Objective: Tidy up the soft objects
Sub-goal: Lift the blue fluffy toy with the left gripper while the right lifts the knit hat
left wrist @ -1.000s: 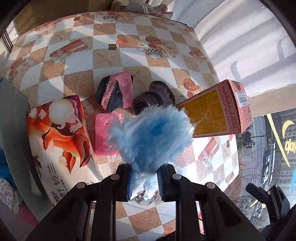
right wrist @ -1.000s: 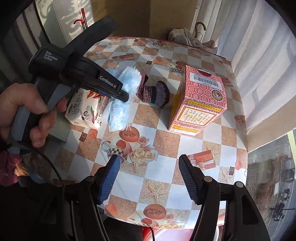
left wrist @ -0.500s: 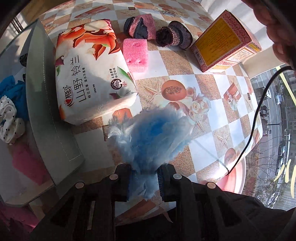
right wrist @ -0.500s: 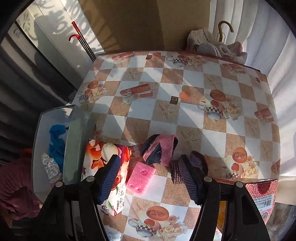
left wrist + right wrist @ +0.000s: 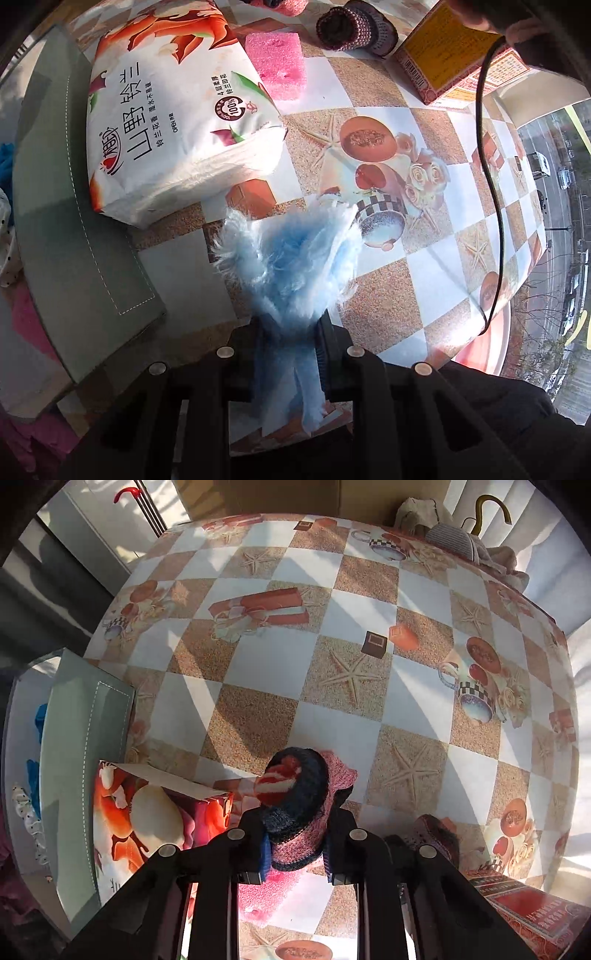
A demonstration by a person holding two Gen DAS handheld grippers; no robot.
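I'm clamping my left gripper [image 5: 290, 354] on the blue fluffy piece [image 5: 291, 266]; its fur is spilling out past the pads and hanging just over the checkered tablecloth [image 5: 417, 284], near the tissue pack [image 5: 166, 122]. The pink sponge [image 5: 279, 62] is lying flat beside the pack's far end, w/ a purple knit bootie [image 5: 354, 27] just beyond it, next to the red-yellow carton [image 5: 443, 70].

My right gripper [image 5: 295, 853] has just been closing, and the jaws are now pinching the pink & navy knit bootie [image 5: 303, 812] btw the blue pads. Bootie is sitting at the table's near part, right beside the tissue pack, opening facing away from me.

Grey-green fabric bin [image 5: 85, 738] is standing off the table's left edge; blue and dotted cloth bits [image 5: 33, 775] are lying inside it.
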